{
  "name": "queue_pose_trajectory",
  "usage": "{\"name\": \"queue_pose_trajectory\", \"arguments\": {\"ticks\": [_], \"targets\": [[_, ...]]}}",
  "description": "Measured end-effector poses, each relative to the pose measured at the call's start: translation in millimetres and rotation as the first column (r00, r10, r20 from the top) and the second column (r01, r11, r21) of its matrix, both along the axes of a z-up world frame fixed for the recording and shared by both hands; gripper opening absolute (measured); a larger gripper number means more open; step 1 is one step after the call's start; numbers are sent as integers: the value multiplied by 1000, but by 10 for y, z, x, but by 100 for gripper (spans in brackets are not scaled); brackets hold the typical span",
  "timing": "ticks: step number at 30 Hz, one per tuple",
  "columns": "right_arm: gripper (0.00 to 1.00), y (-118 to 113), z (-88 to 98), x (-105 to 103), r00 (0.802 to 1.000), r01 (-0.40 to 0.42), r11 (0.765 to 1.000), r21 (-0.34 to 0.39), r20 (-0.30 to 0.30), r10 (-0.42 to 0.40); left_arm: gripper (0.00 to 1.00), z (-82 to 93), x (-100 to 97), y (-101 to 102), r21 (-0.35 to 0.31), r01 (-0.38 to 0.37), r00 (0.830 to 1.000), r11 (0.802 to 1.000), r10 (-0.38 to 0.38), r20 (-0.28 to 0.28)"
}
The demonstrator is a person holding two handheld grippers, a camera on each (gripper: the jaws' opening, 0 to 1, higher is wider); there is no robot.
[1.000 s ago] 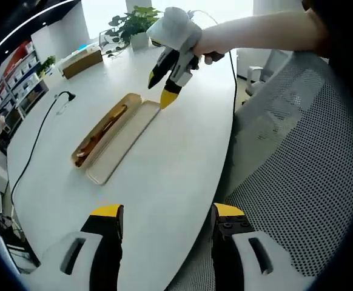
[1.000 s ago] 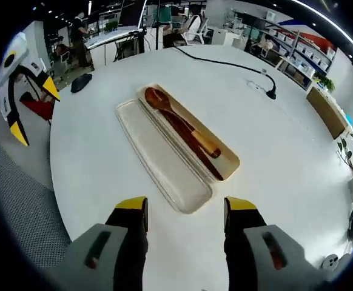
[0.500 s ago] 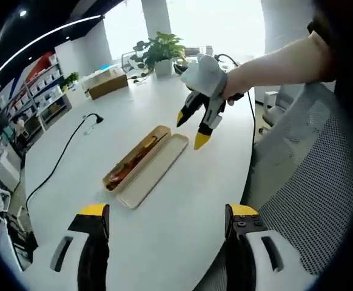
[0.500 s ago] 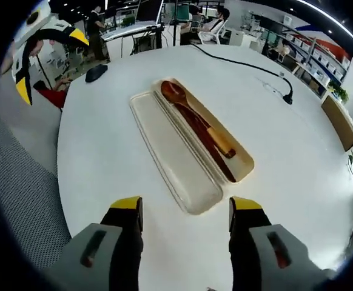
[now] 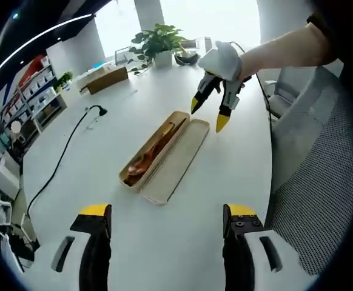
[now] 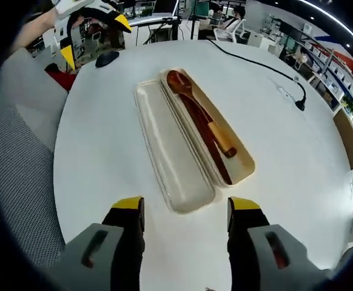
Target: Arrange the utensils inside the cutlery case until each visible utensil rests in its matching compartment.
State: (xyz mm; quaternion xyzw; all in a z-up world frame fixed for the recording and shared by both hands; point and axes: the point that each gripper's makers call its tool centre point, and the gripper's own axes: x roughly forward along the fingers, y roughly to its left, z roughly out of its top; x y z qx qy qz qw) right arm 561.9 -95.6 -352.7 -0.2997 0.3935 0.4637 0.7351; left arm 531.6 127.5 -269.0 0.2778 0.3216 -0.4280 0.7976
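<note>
Lying open on the round white table (image 6: 104,151): a long, narrow beige cutlery case (image 6: 222,159), its tray and its shallow flat lid (image 6: 171,159) side by side, long edges touching, rounded ends aligned. Inside the tray, a dark reddish-brown wooden spoon (image 6: 191,104), lengthwise, bowl at the end far from the right gripper's camera, handle running back toward the near end; beside it, what looks like dark chopsticks along the same line, hard to separate from the spoon's handle. Also in the tray, a short light-tan piece (image 6: 223,139) lying over the middle, slightly slanted. Long axis of the case running diagonally in both views: away and up-left in the right gripper view, up-right toward the plant in the left gripper view (image 5: 158,151). Lid empty, pale and matte. Right gripper (image 6: 185,212), grey with yellow-tipped black fingers, hovering just short of the case's near end, fingers apart, nothing between them; seen in the left gripper view (image 5: 213,112) held by a person's hand above the far end of the case. Left gripper (image 5: 164,221) above the table edge, well apart from the case, fingers spread wide and empty. Elsewhere on the table: a black cable (image 5: 61,163), a potted green plant (image 5: 158,45), a brown cardboard box (image 5: 107,79). Beside the table, a grey mesh chair (image 5: 322,170).
</note>
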Motion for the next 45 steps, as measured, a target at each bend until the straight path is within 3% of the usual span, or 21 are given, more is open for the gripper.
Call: {"name": "queue_pose_trajectory", "arguments": {"ticks": [3, 4, 6, 8, 9, 11, 14, 17, 19, 21, 24, 30, 41, 45], "targets": [[50, 35, -30, 39, 1000, -15, 1000, 3, -3, 15, 79, -115, 116, -61, -37, 5, 1000, 999, -5, 3], [50, 44, -27, 39, 1000, -18, 1000, 7, -3, 18, 79, -193, 128, -85, -51, -2, 999, 999, 1, -33], [50, 68, -50, 58, 1000, -21, 1000, 8, -10, 21, 78, -288, 182, -96, -56, 0, 999, 998, -2, -39], [50, 81, -39, 80, 1000, -17, 1000, 19, -11, 17, 78, -466, 193, -60, -12, -2, 996, 1000, 1, -84], [51, 87, -39, 84, 1000, -21, 1000, 21, -12, 22, 76, -530, 234, -52, 16, 6, 997, 1000, -4, -74], [51, 101, -42, 91, 999, -29, 999, 31, -17, 29, 75, -590, 272, -99, 13, 17, 998, 1000, -16, -66], [48, 132, -54, 76, 998, -50, 998, 47, -32, 51, 75, -714, 295, -178, -5, 15, 993, 1000, -15, -117], [45, 158, -55, 66, 997, -69, 996, 59, -41, 72, 75, -780, 314, -273, -13, 41, 992, 999, -42, -117], [44, 172, -57, 66, 996, -71, 995, 64, -47, 74, 74, -820, 307, -367, -50, 72, 989, 996, -78, -126], [44, 190, -65, 71, 995, -88, 994, 66, -49, 91, 72, -880, 349, -377, -68, 60, 990, 996, -68, -123], [43, 213, -69, 70, 991, -116, 992, 58, -53, 119, 70, -901, 364, -409, -107, 49, 990, 993, -62, -123], [40, 281, -70, 60, 987, -151, 986, 62, -48, 155, 71, -877, 281, -510, -151, 104, 987, 983, -121, -107], [37, 382, -78, -19, 976, -209, 978, 5, -69, 209, 66, -877, 284, -534, -152, 107, 989, 983, -121, -90], [36, 410, -68, -86, 968, -242, 970, -7, -74, 241, 51, -875, 254, -530, -127, 143, 986, 981, -153, -70]]}}
